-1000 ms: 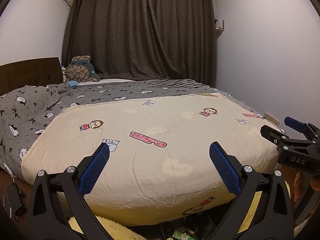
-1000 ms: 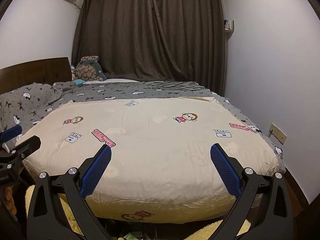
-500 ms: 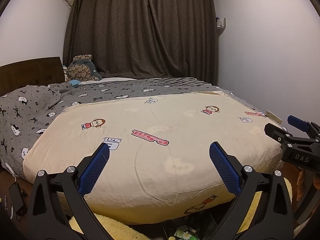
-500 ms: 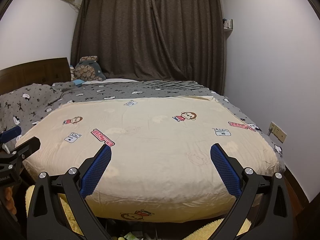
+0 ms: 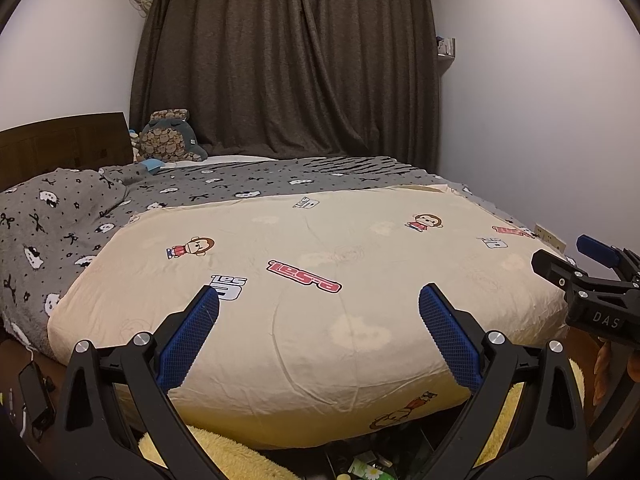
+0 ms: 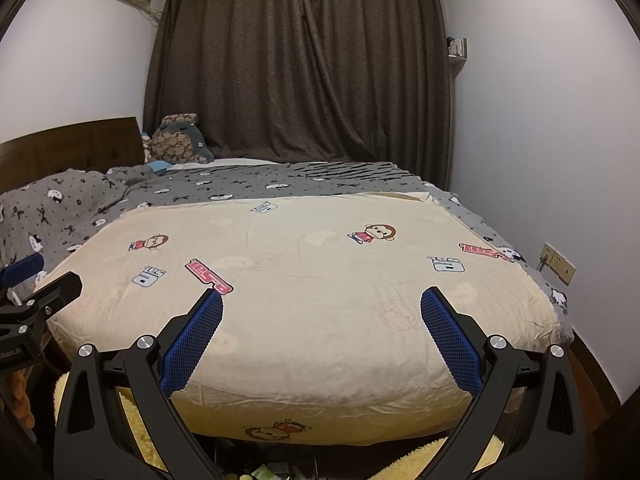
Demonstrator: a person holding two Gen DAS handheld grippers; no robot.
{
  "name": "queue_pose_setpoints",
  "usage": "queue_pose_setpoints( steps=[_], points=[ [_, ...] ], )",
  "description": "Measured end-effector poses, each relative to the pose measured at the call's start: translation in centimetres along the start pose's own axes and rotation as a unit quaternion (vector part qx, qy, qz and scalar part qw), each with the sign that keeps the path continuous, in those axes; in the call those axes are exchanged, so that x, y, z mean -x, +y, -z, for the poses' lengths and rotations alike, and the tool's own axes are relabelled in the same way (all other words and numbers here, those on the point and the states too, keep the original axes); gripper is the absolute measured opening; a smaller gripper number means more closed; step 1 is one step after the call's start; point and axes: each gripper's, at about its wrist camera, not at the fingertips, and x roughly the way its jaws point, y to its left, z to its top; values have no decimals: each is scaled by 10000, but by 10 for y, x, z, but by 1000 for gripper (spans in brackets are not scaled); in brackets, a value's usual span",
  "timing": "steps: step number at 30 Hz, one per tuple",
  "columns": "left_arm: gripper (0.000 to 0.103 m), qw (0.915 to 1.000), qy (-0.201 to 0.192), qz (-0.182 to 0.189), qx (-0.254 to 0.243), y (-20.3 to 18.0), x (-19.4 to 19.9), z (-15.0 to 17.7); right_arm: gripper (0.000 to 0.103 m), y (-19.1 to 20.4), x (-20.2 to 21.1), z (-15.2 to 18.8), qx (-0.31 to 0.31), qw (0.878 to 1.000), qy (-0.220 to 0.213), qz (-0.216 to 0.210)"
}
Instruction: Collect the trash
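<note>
Both grippers are open and empty, held side by side over the foot of a bed. My left gripper and my right gripper point along the cream cartoon-print duvet. The right gripper also shows at the right edge of the left wrist view; the left gripper shows at the left edge of the right wrist view. Bits of trash, among them a green and white wrapper, lie low at the bed's foot; they also show in the right wrist view.
A yellow fluffy rug lies below the bed's foot. A grey patterned blanket, a plush toy and a wooden headboard are at the left. Dark curtains hang behind. A wall socket is at the right.
Both views have tilted up slightly and the bed sits a little lower in frame. Both grippers stay open and empty.
</note>
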Motion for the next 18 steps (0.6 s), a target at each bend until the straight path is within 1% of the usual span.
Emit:
queue_pose_setpoints(
  steps=[18],
  points=[
    [95,9999,-7,-101,56,3,0,-1,99,4,0,0,7,10000,1,-32]
  ],
)
